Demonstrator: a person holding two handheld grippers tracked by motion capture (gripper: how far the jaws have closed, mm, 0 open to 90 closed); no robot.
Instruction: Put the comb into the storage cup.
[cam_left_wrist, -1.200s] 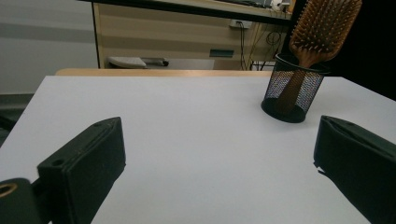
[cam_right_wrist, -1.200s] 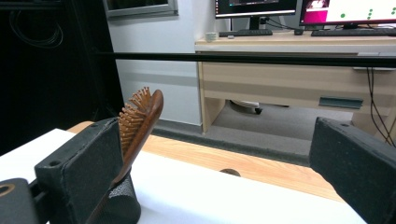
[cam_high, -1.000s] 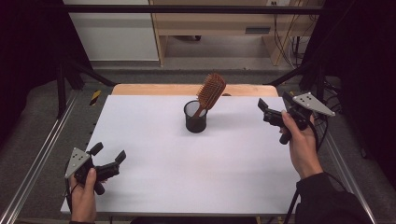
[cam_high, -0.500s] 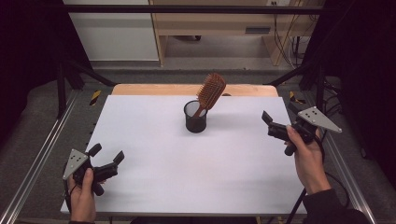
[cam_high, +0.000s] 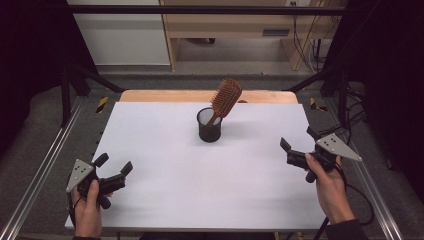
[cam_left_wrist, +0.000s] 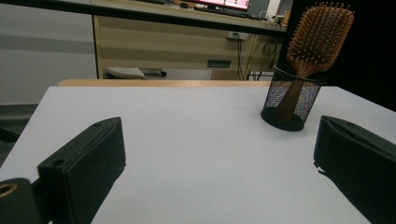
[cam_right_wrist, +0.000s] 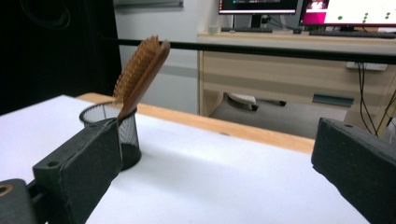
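Note:
A brown wooden hairbrush (cam_high: 225, 98) stands handle-down in a black mesh cup (cam_high: 209, 125) at the far middle of the white table (cam_high: 200, 180), leaning to the right. The left gripper view shows the hairbrush (cam_left_wrist: 318, 37) and the cup (cam_left_wrist: 290, 101) ahead on the right. In the right gripper view the hairbrush (cam_right_wrist: 141, 71) and cup (cam_right_wrist: 119, 135) sit at the left. My left gripper (cam_high: 113, 165) rests open at the near left corner, with nothing between its jaws. My right gripper (cam_high: 297, 141) is open and empty at the right edge, well apart from the cup.
A wooden strip (cam_high: 150, 96) runs along the table's far edge. Metal rails (cam_high: 40, 175) flank the table on both sides. A wooden desk (cam_right_wrist: 299, 65) with monitors stands beyond. Cables (cam_high: 357, 195) hang at the right side.
My right gripper has moved back toward the near right, away from the cup, still open. The left gripper has hardly moved. The brush stays in the cup.

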